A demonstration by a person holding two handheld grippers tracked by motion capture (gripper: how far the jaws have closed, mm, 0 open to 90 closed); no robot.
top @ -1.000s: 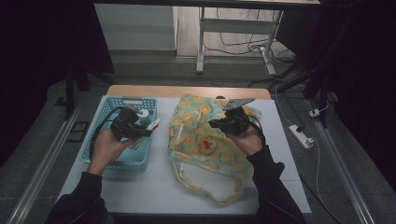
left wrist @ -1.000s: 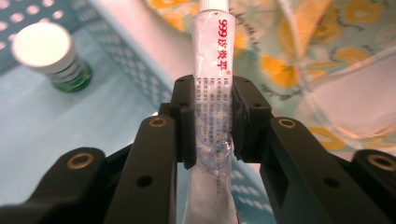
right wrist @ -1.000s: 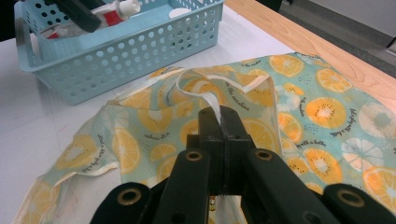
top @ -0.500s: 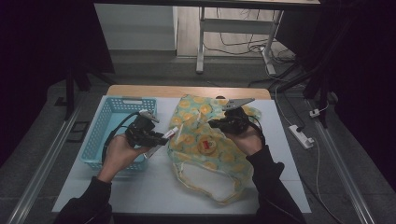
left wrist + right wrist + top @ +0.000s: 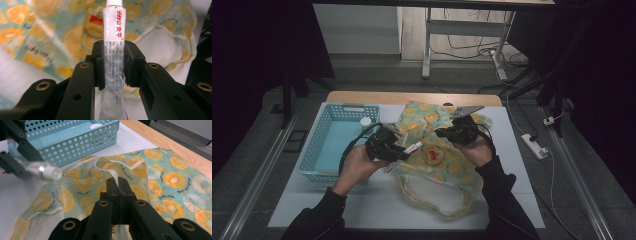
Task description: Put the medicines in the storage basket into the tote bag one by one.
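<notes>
Glossy plastic tube (image 5: 113,50), printed cloth bag (image 5: 447,165)

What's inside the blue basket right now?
The blue basket holds one small white round thing at its far corner; the rest of its visible floor is bare. The left gripper and its hand cover the near right corner, so that part stays unseen.

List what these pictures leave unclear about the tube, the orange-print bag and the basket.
- Tube: in the left gripper view its cap end is cut off by the top edge, its tail runs off the bottom, and the small print is unreadable.
- Bag: the cloth hides most of its inside; a round thing in the high view is too small to identify.
- Basket: in the right gripper view the top edge cuts it off.
</notes>
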